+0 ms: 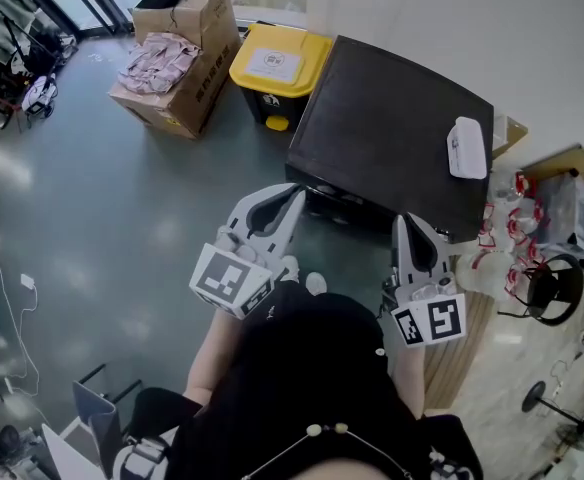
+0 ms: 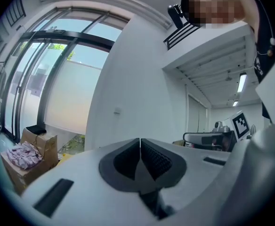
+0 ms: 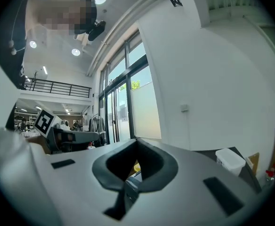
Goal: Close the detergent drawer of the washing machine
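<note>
Washing machine (image 1: pixel 392 118): dark top, front edge toward the person; detergent drawer not discernible.
Left gripper (image 1: pixel 294 192): jaws together, empty, near the front left corner.
Right gripper (image 1: pixel 404 222): jaws together, empty, at the front edge.
Floor (image 1: pixel 122 218): open leftward.
Yellow-lidded bin (image 1: pixel 277 63): beside the machine's left side.
</note>
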`<state>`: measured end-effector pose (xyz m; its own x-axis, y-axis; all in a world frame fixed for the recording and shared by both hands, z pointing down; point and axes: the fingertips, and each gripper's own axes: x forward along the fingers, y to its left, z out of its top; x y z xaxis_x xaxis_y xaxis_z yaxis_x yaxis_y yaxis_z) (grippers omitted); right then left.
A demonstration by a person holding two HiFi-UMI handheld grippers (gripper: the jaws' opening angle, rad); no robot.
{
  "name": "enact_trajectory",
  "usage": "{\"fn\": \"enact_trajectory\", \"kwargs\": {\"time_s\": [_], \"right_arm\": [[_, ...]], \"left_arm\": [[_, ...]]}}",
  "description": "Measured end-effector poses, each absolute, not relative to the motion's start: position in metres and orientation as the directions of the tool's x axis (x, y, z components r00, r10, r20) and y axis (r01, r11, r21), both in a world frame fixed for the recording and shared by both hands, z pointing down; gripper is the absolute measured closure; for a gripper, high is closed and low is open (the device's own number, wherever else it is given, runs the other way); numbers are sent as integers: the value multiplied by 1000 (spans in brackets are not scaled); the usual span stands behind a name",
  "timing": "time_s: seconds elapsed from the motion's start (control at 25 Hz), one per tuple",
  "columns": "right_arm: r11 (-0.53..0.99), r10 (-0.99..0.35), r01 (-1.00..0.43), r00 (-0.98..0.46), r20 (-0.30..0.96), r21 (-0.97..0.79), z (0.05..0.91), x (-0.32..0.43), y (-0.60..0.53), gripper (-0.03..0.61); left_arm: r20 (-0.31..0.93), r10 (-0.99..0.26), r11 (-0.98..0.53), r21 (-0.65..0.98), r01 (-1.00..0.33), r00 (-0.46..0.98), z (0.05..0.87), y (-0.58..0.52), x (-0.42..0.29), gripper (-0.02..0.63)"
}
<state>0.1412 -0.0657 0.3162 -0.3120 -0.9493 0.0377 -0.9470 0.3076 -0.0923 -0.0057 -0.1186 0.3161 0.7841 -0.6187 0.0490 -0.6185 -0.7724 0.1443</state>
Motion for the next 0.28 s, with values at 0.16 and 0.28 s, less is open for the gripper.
{"fn": "enact_trajectory", "kwargs": {"time_s": [0.16, 0.28], "right_arm": [[304, -950, -950, -308, 46, -76, 314, 140, -65, 575], [300, -952, -952, -303, 46, -56, 309, 139, -62, 575]], "left_arm": [[55, -621, -769, 147, -622, 782, 317, -118, -5, 601], [55, -622, -768, 151, -622, 781, 317, -118, -5, 602]]}}
